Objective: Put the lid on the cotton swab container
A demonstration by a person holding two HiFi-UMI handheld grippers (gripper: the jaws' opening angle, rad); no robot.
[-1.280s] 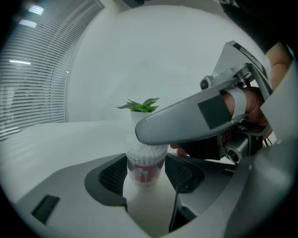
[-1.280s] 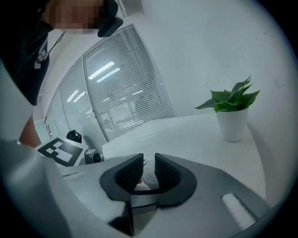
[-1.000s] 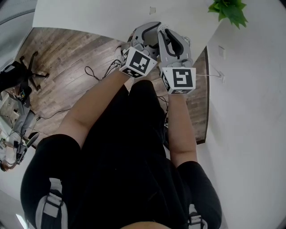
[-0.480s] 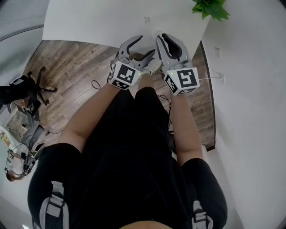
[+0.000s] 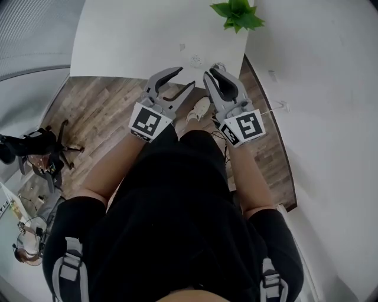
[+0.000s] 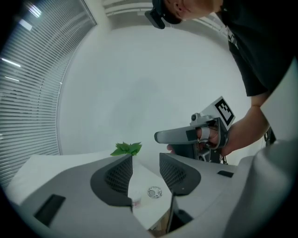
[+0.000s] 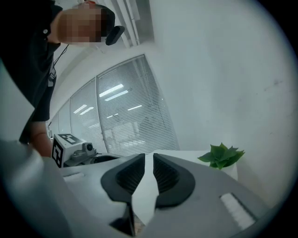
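A small clear cotton swab container (image 5: 182,46) stands on the white table (image 5: 130,41), and its round lid (image 5: 195,59) lies separately just right of it. In the left gripper view the lid (image 6: 154,191) and the container (image 6: 136,201) show through the jaw gap, far beyond the tips. My left gripper (image 5: 186,76) (image 6: 145,158) hovers off the table's near edge. Its jaws are closing with nothing between them. My right gripper (image 5: 214,69) (image 7: 148,157) hangs beside it, its jaws a narrow slit apart and empty.
A green potted plant (image 5: 237,14) (image 7: 222,155) sits at the table's far right corner, against the white wall. Wooden floor (image 5: 100,118) lies below the grippers, with an office chair (image 5: 41,150) far left. Window blinds (image 7: 125,116) run behind the table.
The two grippers, pressed together a second ago, have drawn apart. The view has shifted so the table, lid and container sit lower in frame, closer to the gripper tips.
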